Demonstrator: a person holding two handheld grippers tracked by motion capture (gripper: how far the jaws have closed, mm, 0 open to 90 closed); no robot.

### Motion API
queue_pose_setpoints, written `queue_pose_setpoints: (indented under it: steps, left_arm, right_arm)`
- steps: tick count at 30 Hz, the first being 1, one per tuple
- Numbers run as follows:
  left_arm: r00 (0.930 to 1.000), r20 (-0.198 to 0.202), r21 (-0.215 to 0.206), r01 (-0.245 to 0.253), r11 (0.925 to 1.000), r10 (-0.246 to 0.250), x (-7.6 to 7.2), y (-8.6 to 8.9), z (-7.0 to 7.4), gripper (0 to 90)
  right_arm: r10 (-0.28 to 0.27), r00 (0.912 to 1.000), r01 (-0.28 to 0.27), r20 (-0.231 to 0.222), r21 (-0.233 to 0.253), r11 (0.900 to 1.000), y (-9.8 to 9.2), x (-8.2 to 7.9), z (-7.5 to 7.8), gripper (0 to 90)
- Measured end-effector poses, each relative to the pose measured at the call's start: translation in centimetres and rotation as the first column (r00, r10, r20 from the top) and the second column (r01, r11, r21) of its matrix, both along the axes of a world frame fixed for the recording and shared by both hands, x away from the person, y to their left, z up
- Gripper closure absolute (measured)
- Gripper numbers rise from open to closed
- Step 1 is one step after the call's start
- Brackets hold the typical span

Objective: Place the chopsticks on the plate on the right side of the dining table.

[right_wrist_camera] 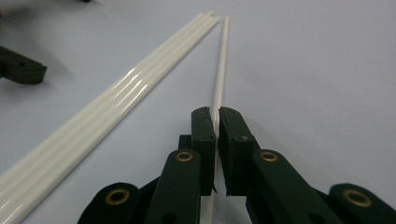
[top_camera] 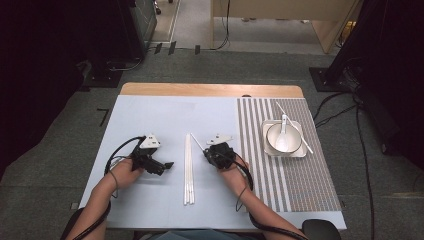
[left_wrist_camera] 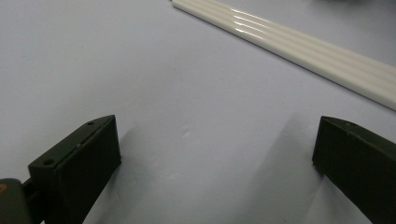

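Right gripper view: tongs [right_wrist_camera: 217, 122] pinch one chopstick [right_wrist_camera: 221, 63] (white).

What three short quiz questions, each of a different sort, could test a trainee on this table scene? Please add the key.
1. True or false: the right gripper is shut on a single chopstick.
2. Where does the spoon lie? A) in the bowl B) on the blue mat C) between the jaws of the left gripper
3. Fill in: the left gripper's jaws are ____.

Key: 1 true; 2 A; 3 open. The bundle of chopsticks lies between the two grippers.
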State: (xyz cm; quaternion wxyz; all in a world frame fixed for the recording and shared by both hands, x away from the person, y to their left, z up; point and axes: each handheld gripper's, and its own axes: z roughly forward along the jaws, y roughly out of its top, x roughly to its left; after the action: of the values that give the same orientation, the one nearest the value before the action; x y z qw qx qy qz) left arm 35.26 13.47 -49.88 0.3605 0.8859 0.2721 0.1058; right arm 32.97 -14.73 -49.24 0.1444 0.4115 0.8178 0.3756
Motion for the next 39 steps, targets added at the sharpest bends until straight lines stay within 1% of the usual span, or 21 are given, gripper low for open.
queue_pose_setpoints:
  steps: [4,8,10,11,12,13,15,17,18,20,22,26,28,30,39]
  left_arm:
    - [1.0,0.0,0.001,0.001,1.0,-0.001,0.0,0.0,0.0,0.5]
    - [1.0,0.0,0.002,0.001,1.0,-0.001,0.0,0.0,0.0,0.5]
    - [1.0,0.0,0.002,0.001,1.0,-0.001,0.0,0.0,0.0,0.5]
    - [1.0,0.0,0.002,0.001,1.0,-0.001,0.0,0.0,0.0,0.5]
    - [1.0,0.0,0.002,0.001,1.0,-0.001,0.0,0.0,0.0,0.5]
    - [1.0,0.0,0.002,0.001,1.0,-0.001,0.0,0.0,0.0,0.5]
    - [1.0,0.0,0.002,0.001,1.0,-0.001,0.0,0.0,0.0,0.5]
    - [1.0,0.0,0.002,0.001,1.0,-0.001,0.0,0.0,0.0,0.5]
    - [1.0,0.0,0.001,0.001,1.0,-0.001,0.0,0.0,0.0,0.5]
    - [1.0,0.0,0.002,0.001,1.0,-0.001,0.0,0.0,0.0,0.5]
    - [1.0,-0.001,0.002,0.001,1.0,-0.001,0.0,0.0,0.0,0.5]
    - [1.0,-0.001,0.002,0.001,1.0,-0.001,0.0,0.0,0.0,0.5]
    - [1.0,0.0,0.003,0.002,1.0,-0.002,0.0,0.0,0.0,0.5]
    - [1.0,-0.002,0.002,0.0,1.0,0.0,0.0,0.0,0.0,0.4]
    - [1.0,-0.002,0.002,0.0,1.0,0.0,0.0,0.0,0.0,0.4]
  right_arm:
    - [-0.028,0.9996,0.027,0.004,0.025,0.999,-0.8,0.8,-0.2,85.8]
    - [-0.051,0.9987,0.05,0.005,0.035,0.998,-1.4,1.7,-0.2,85.7]
    - [-0.05,0.9987,0.051,-0.006,0.049,0.998,-1.6,2.1,-0.3,84.9]
    - [-0.046,0.9987,0.047,-0.019,0.052,0.998,-1.6,2.2,-0.4,84.3]
    - [-0.043,0.9989,0.044,-0.018,0.065,0.997,-1.8,2.3,-0.4,82.8]
    - [-0.051,0.9984,0.053,-0.027,0.074,0.996,-1.9,2.2,-0.4,82.9]
    - [-0.047,0.9986,0.049,-0.025,0.093,0.994,-2.3,2.1,-0.2,82.8]
    - [-0.049,0.9985,0.051,-0.024,0.094,0.994,-2.7,1.8,0.1,80.6]
    - [-0.055,0.998,0.058,-0.031,0.104,0.993,-3.0,1.6,0.4,79.3]
    - [-0.061,0.9975,0.065,-0.036,0.119,0.991,-3.4,1.3,0.7,79.2]
    - [-0.063,0.9973,0.067,-0.038,0.122,0.99,-3.8,1.0,1.0,78.9]
    - [-0.064,0.9976,0.066,-0.029,0.11,0.992,-4.2,0.3,1.1,76.3]
    - [-0.056,0.9981,0.058,-0.025,0.09,0.994,-4.3,-0.2,0.8,76.3]
    - [-0.061,0.9975,0.064,-0.034,0.089,0.994,-4.5,-0.5,0.5,76.3]
    - [-0.06,0.9974,0.063,-0.041,0.084,0.995,-4.5,-1.4,0.1,75.3]
